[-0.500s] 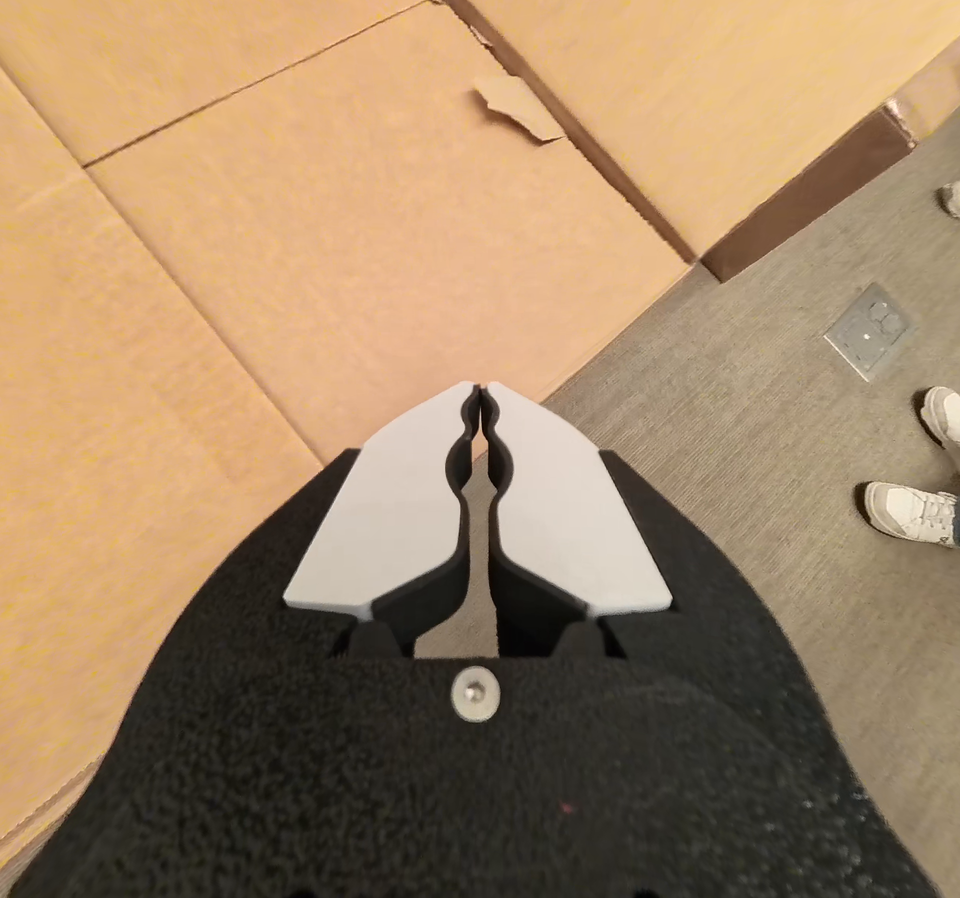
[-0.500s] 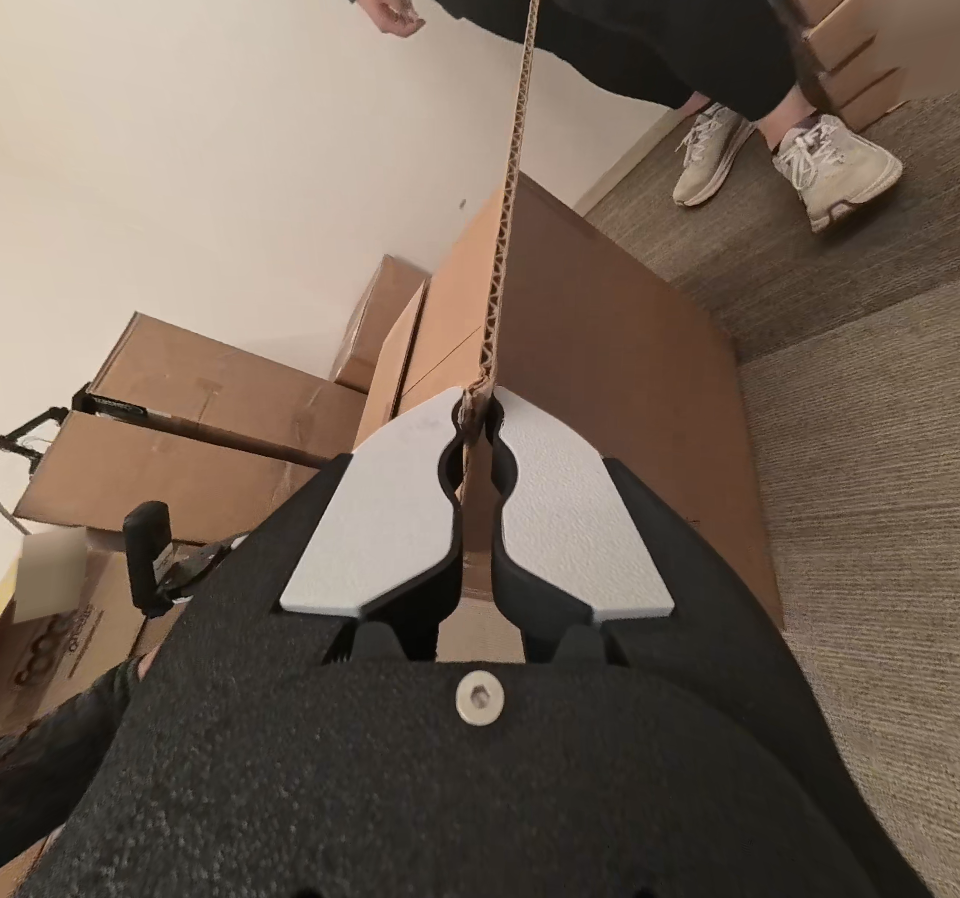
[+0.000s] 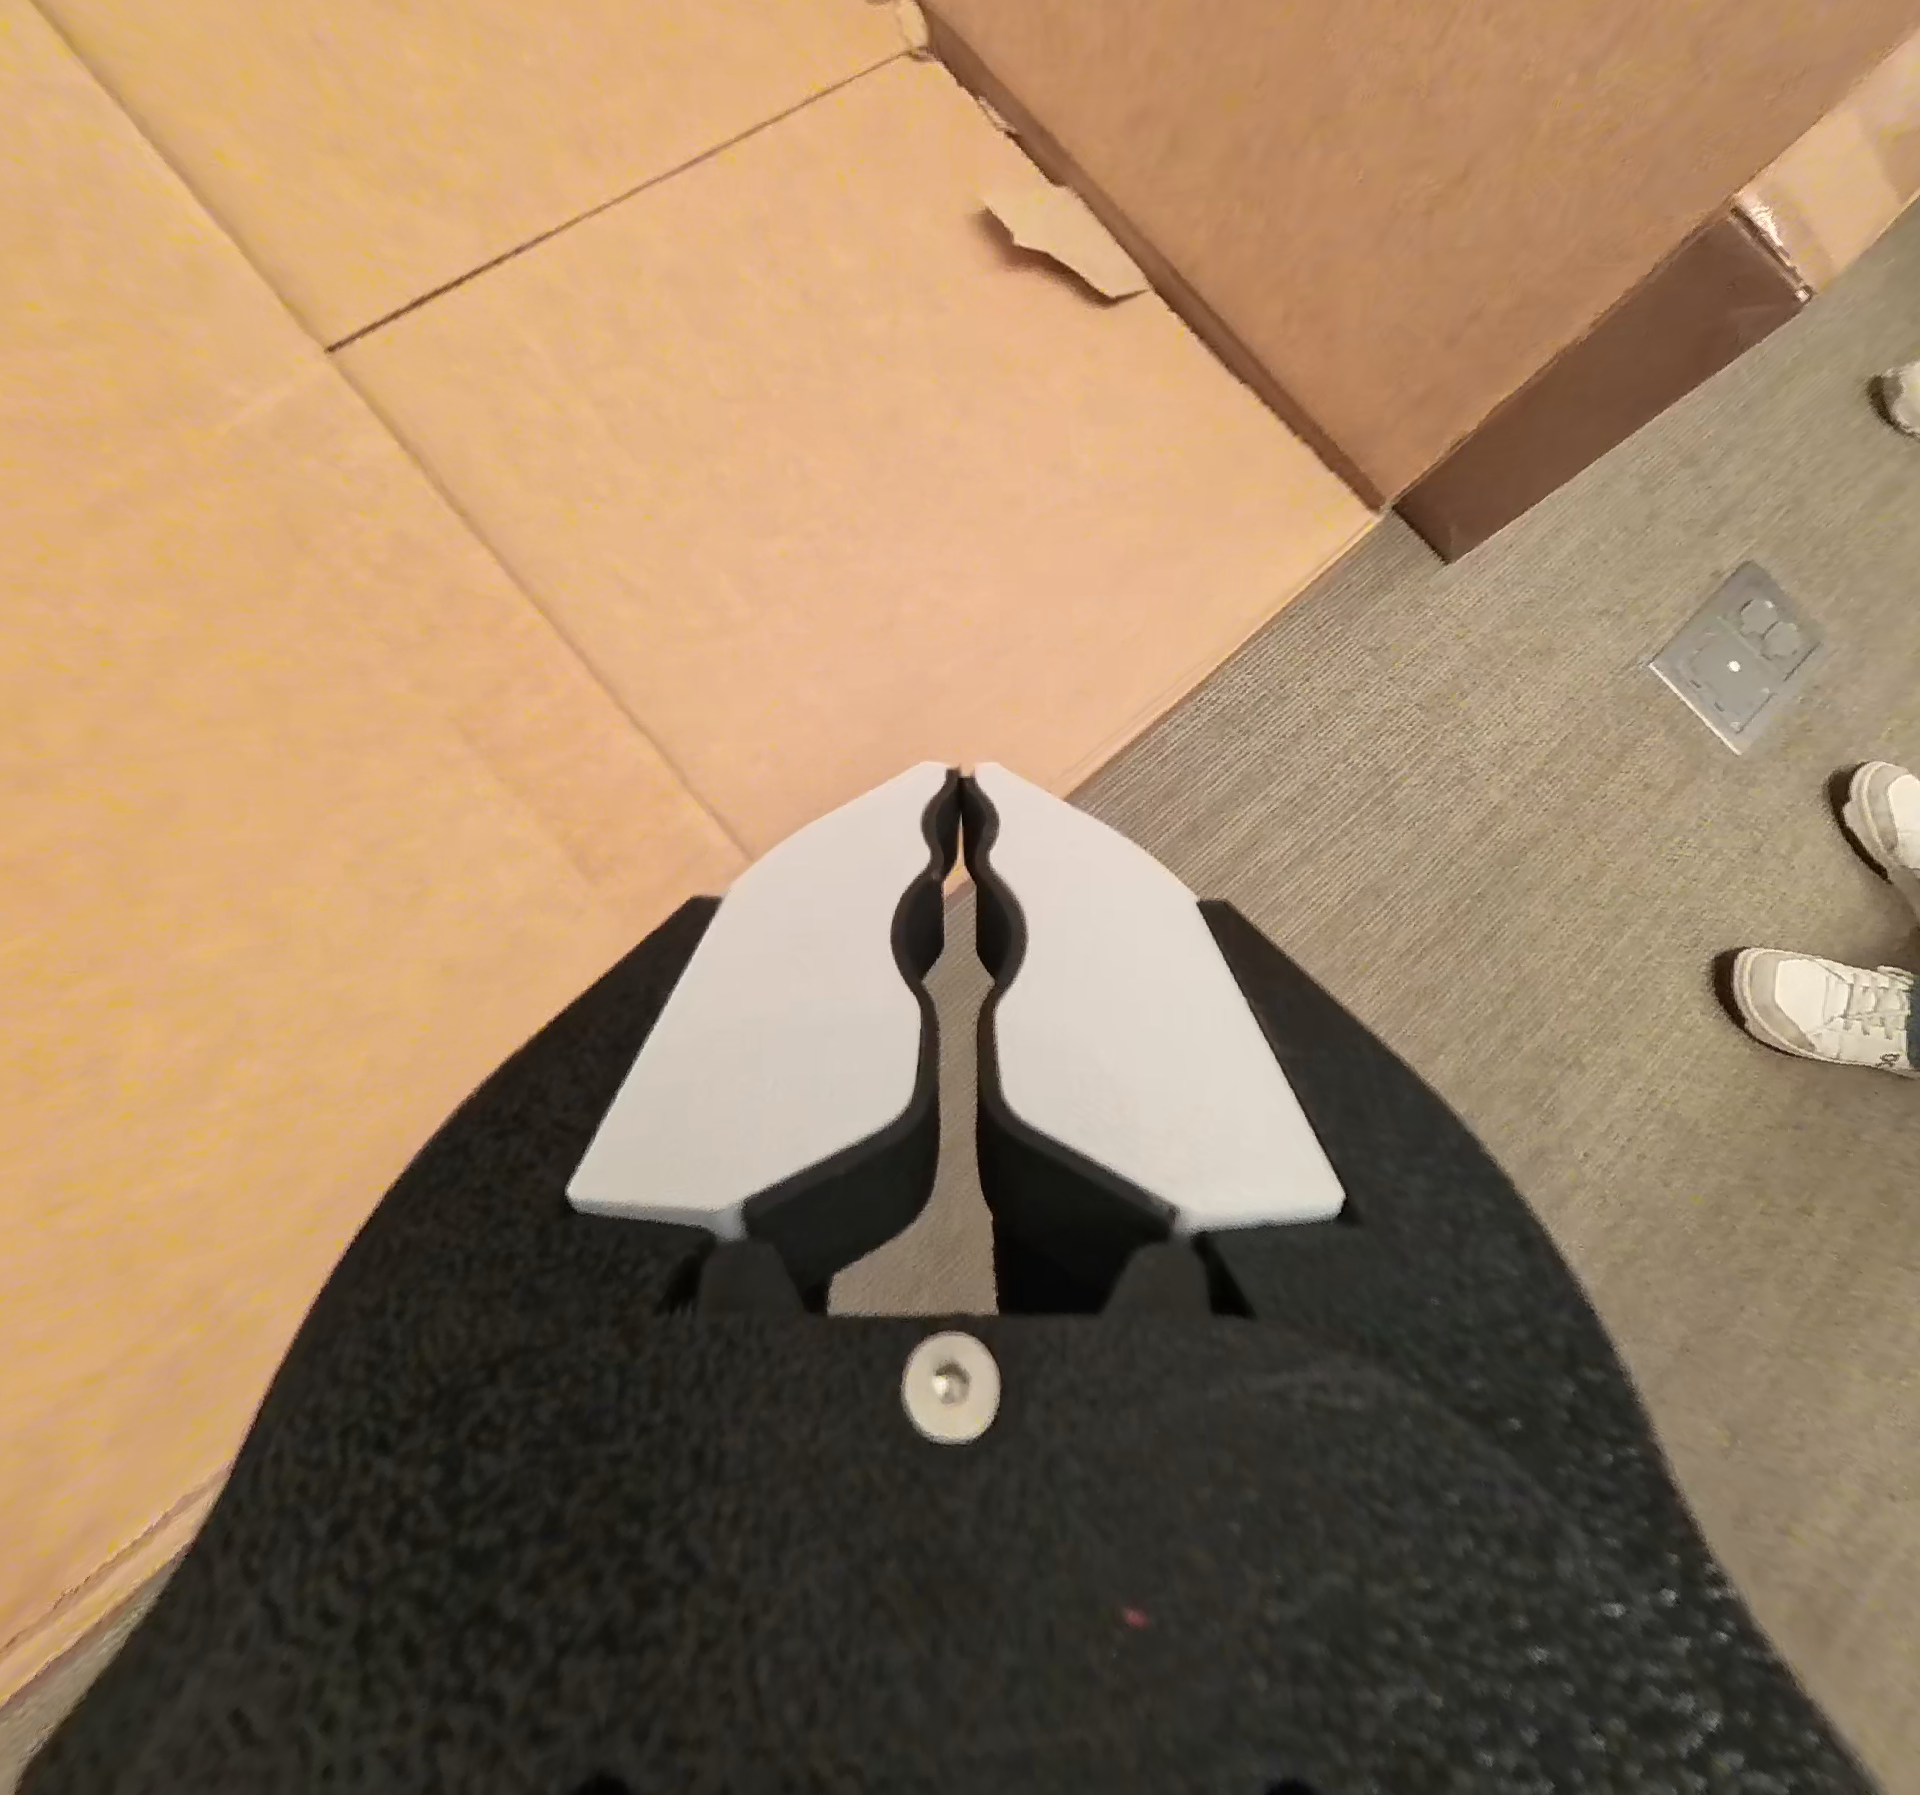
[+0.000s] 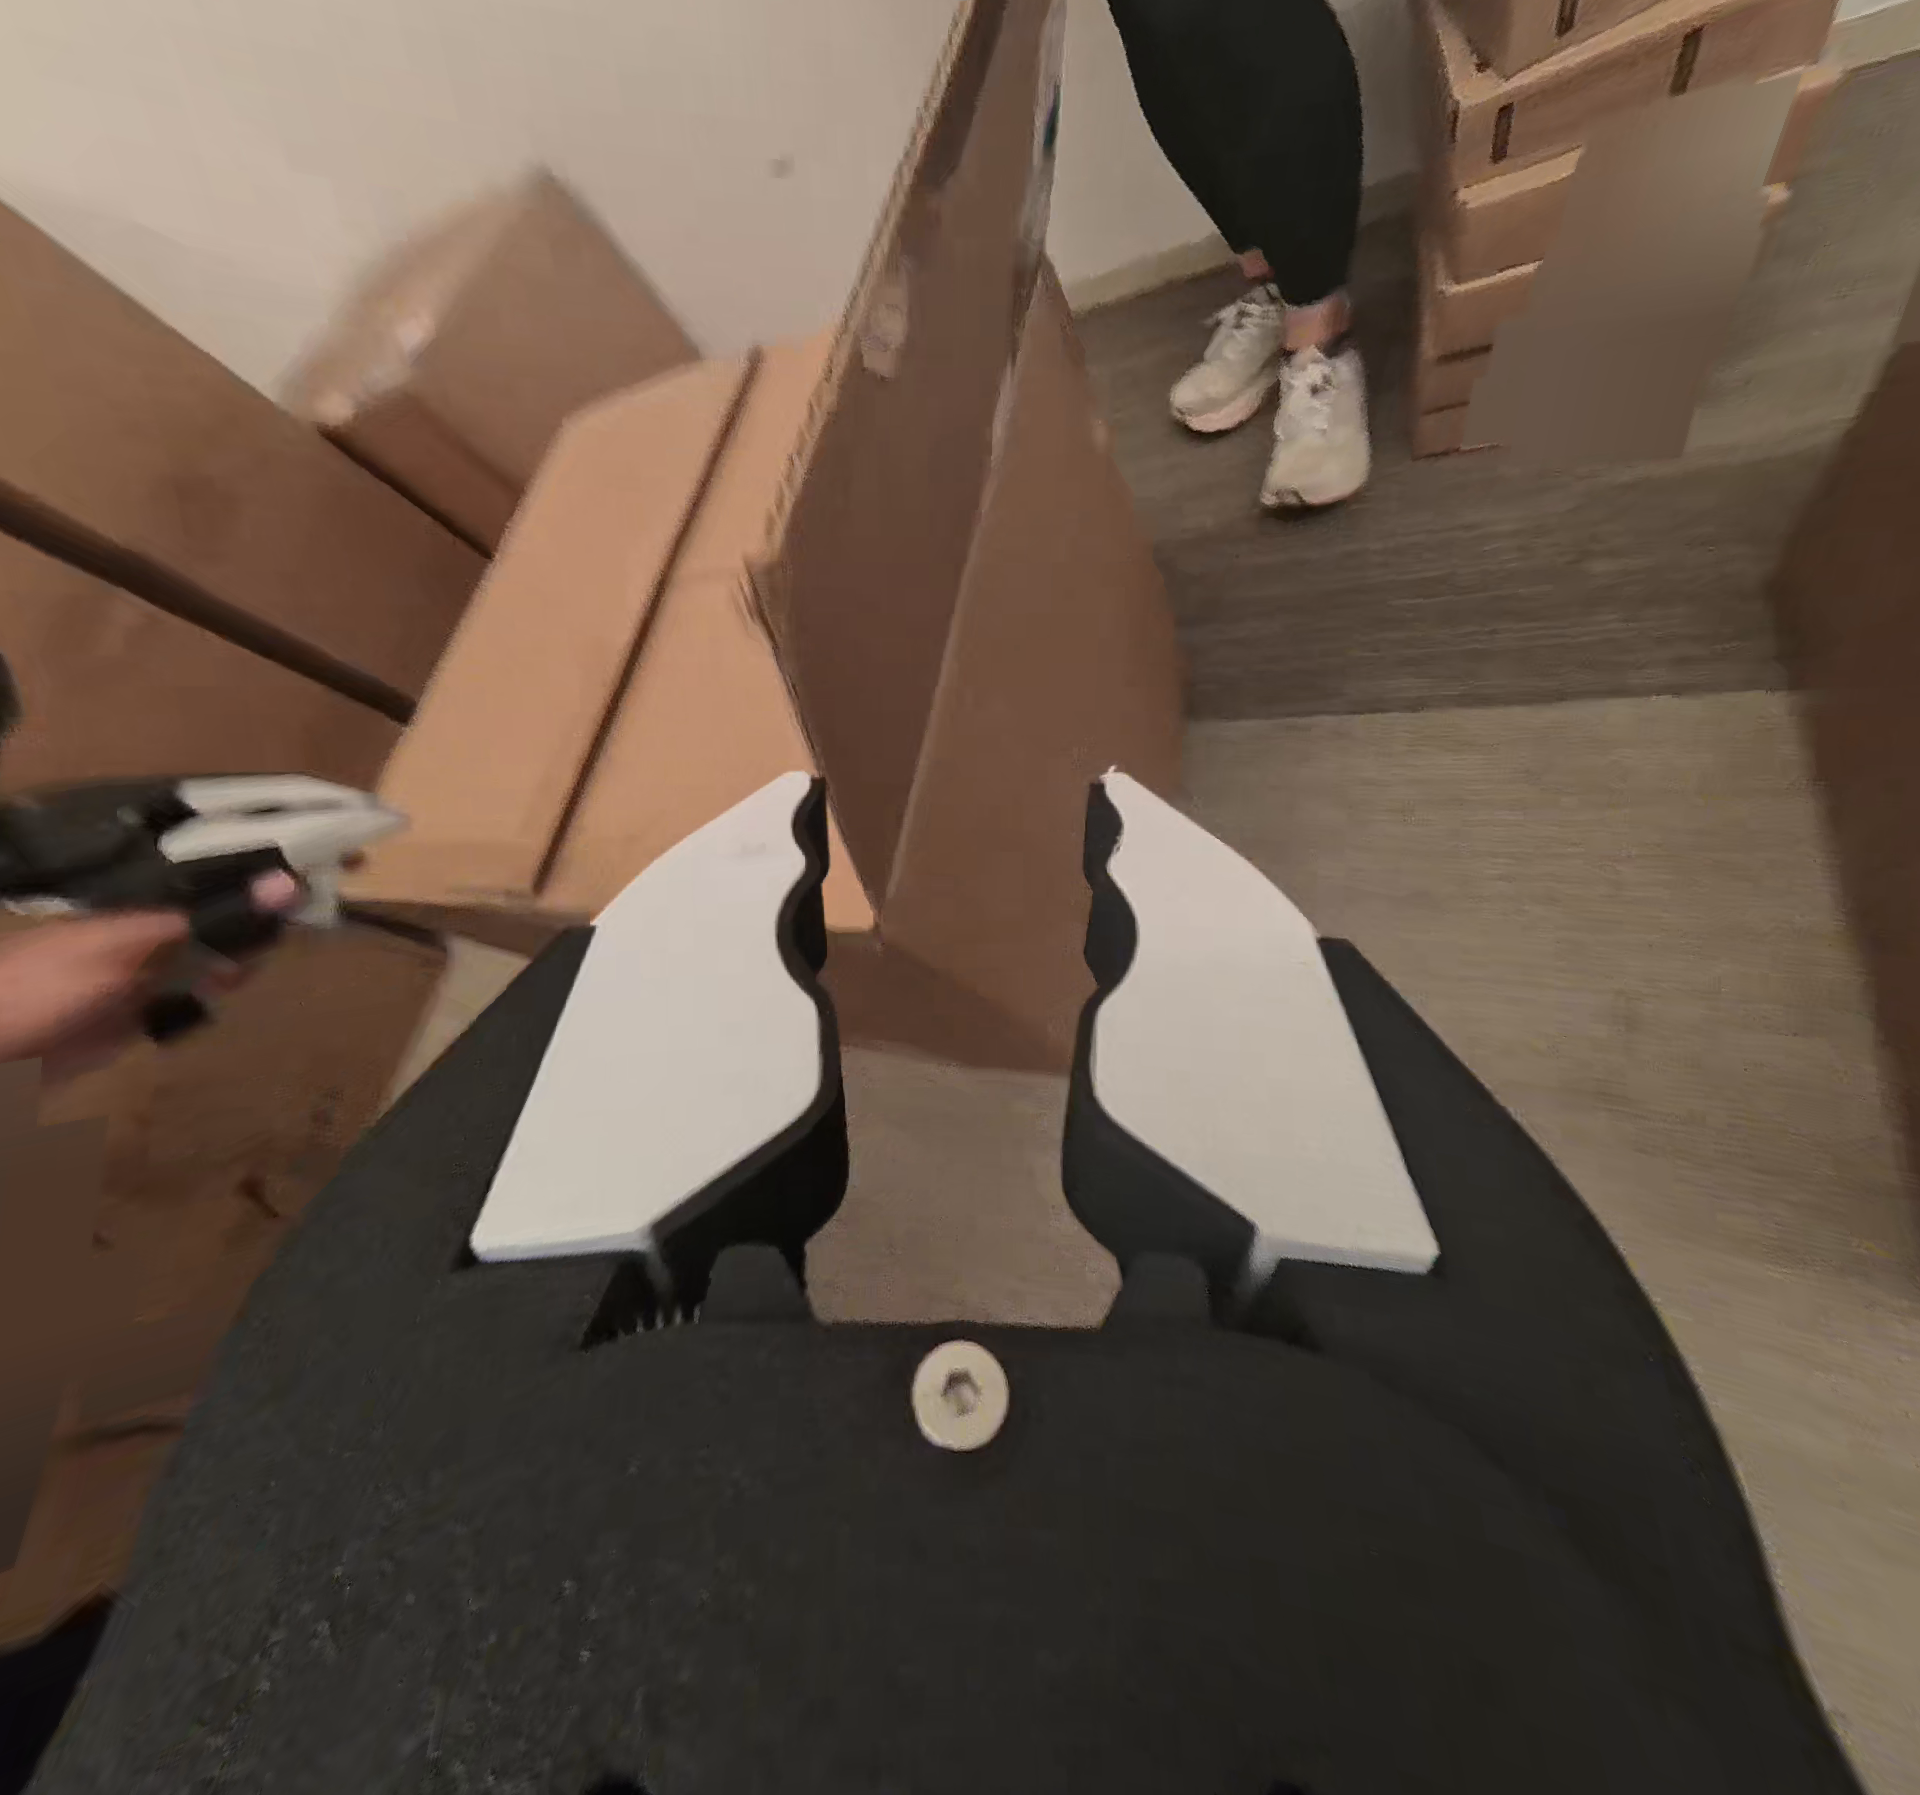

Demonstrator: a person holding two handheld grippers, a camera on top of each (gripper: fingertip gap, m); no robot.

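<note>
A: Two views, both mostly cardboard. Take the upright cardboard flap (image 4: 935,457) as the landmark. Behind and to its left lie stacked brown boxes (image 4: 582,623); grey carpet (image 4: 1507,914) spreads to its right.

B: And the people?

A: Beyond the flap, a person's legs and pale sneakers (image 4: 1278,395) stand on the carpet, near another box stack (image 4: 1558,187).

B: What are the tools doing?

A: Nearest the flap, the right gripper (image 4: 956,810) is spread wide and grips nothing; the flap's lower corner sits between its tips, and I cannot tell whether it touches either. The left gripper (image 3: 962,781), left of the flap, is clenched on nothing above a flat cardboard sheet (image 3: 623,498) with a small torn tab (image 3: 1049,249).

B: Risks?

A: Likely the unheld flap tips or swings towards the sneakers, since nothing pins it.
</note>
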